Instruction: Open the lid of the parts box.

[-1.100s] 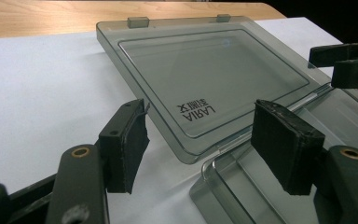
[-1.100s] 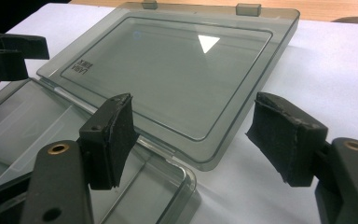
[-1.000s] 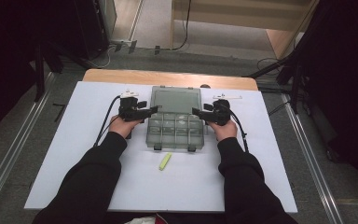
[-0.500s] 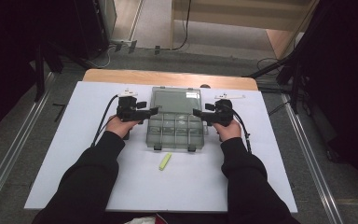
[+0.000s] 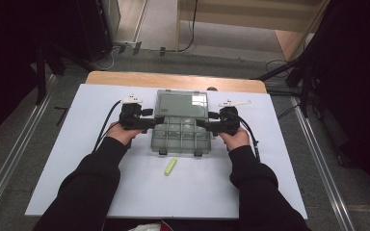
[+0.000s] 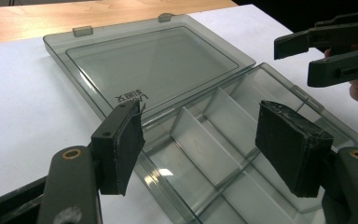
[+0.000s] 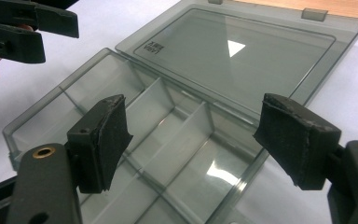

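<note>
While the clear compartment box (image 5: pixel 181 130) lies opened flat on the table (image 5: pixel 77 159), both grippers' jaws are held wide and empty; the yellow piece (image 5: pixel 170 166) is best approached slowly.

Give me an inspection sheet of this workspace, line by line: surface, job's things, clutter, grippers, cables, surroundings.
Surface: white board on a wooden table.
Job's things: clear compartment box, lid lying open and flat behind it, compartments look empty.
Clutter: small yellow-green piece in front of the box.
Grippers: left gripper and right gripper at the box's sides, both open, holding nothing.
Cables: one trails from each gripper.
Surroundings: dark stands, grey floor.
</note>
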`<state>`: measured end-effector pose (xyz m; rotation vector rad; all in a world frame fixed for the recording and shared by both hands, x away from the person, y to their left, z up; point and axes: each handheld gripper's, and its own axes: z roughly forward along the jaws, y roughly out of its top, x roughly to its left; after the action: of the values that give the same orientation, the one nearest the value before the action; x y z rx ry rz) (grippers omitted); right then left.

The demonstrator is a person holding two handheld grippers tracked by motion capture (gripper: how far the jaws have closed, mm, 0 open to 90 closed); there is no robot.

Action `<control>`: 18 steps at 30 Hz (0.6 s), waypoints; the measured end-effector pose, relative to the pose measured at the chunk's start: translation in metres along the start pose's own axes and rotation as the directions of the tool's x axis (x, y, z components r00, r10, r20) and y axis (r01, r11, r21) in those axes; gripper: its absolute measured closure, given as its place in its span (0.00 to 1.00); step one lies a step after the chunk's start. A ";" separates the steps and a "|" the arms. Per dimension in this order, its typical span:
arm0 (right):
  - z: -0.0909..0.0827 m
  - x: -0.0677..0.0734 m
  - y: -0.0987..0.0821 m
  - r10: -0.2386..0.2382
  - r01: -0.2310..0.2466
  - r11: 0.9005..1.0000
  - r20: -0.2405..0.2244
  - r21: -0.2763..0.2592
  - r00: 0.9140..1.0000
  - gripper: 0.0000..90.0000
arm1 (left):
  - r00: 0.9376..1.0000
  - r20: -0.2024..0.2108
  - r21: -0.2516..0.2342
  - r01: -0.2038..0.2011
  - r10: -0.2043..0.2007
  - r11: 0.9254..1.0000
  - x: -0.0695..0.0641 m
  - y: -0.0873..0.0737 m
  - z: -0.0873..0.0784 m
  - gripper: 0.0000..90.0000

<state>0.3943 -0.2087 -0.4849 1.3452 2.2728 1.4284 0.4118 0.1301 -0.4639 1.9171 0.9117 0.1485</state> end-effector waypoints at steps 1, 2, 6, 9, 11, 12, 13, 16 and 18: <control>0.000 0.001 -0.001 0.001 -0.001 1.000 -0.002 0.000 1.000 0.28 | 1.000 0.004 0.006 -0.005 0.005 1.000 0.000 0.000 -0.001 0.35; -0.001 0.002 -0.001 0.000 0.000 1.000 -0.006 0.004 1.000 0.28 | 1.000 0.002 0.006 -0.009 0.009 1.000 -0.001 -0.001 -0.003 0.35; -0.004 0.006 -0.002 -0.009 0.009 1.000 -0.012 0.004 1.000 0.28 | 1.000 0.013 0.006 -0.006 0.006 1.000 -0.003 -0.003 -0.008 0.35; -0.007 0.009 -0.004 -0.014 0.014 1.000 -0.021 0.003 1.000 0.27 | 1.000 0.018 0.017 -0.015 0.015 1.000 -0.007 -0.005 -0.011 0.35; -0.009 0.011 -0.005 -0.017 0.017 1.000 -0.028 0.007 0.999 0.27 | 0.999 0.024 0.018 -0.025 0.025 1.000 -0.009 -0.006 -0.013 0.35; -0.010 0.012 -0.005 -0.021 0.022 1.000 -0.032 0.013 0.999 0.27 | 0.999 0.025 0.016 -0.028 0.027 0.999 -0.011 -0.007 -0.014 0.35; -0.011 0.013 -0.006 -0.021 0.021 1.000 -0.033 0.018 0.999 0.27 | 0.999 0.029 0.016 -0.031 0.030 0.999 -0.012 -0.007 -0.015 0.35; -0.013 0.014 -0.007 -0.024 0.024 1.000 -0.035 0.012 0.999 0.27 | 0.999 0.034 0.019 -0.040 0.039 0.999 -0.015 -0.009 -0.018 0.35; -0.015 0.016 -0.009 -0.026 0.027 1.000 -0.038 0.013 0.999 0.27 | 0.998 0.039 0.019 -0.045 0.044 0.999 -0.017 -0.011 -0.019 0.35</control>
<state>0.3718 -0.2082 -0.4785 1.2973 2.3190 1.4455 0.3854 0.1359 -0.4581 1.9534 0.8479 0.1288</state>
